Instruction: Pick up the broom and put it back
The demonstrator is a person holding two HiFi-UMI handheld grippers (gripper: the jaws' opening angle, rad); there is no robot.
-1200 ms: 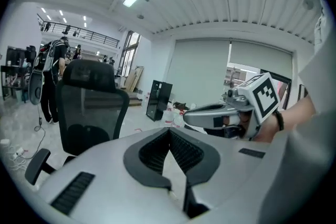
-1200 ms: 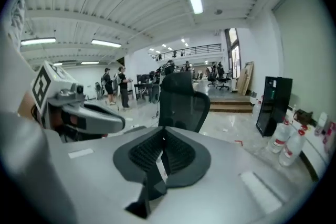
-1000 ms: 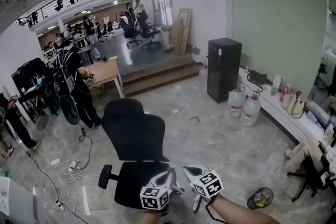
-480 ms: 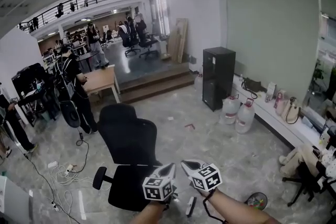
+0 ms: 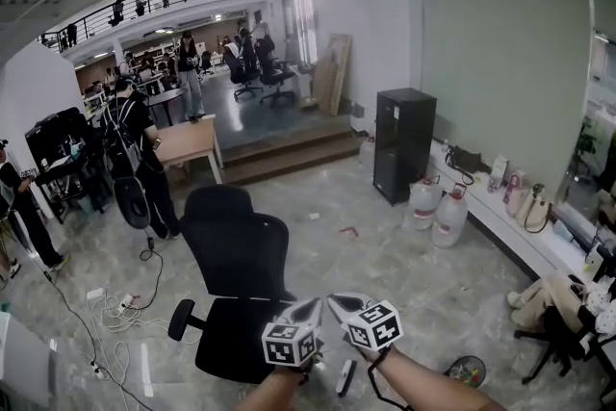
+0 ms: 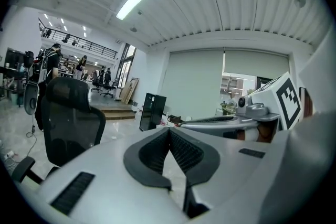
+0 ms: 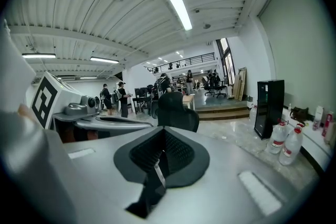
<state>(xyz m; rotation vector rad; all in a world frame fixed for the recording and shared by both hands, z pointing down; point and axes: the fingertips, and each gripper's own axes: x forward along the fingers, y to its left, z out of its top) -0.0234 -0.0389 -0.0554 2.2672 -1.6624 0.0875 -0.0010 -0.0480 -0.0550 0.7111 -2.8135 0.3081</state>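
While the left gripper (image 5: pixel 314 305) and right gripper (image 5: pixel 335 301) hover shut, empty, near the chair (image 5: pixel 236 250), no broom shows; probably searching comes next.

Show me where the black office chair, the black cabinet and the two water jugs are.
black office chair (image 5: pixel 238 250): head view, middle of the backrest.
black cabinet (image 5: pixel 404 144): head view, middle of its body.
water jugs (image 5: pixel 449 218): head view, body of the right one.

Floor (image 5: pixel 404 265) — glossy stone; chair (image 5: pixel 236 250) — blk mesh.
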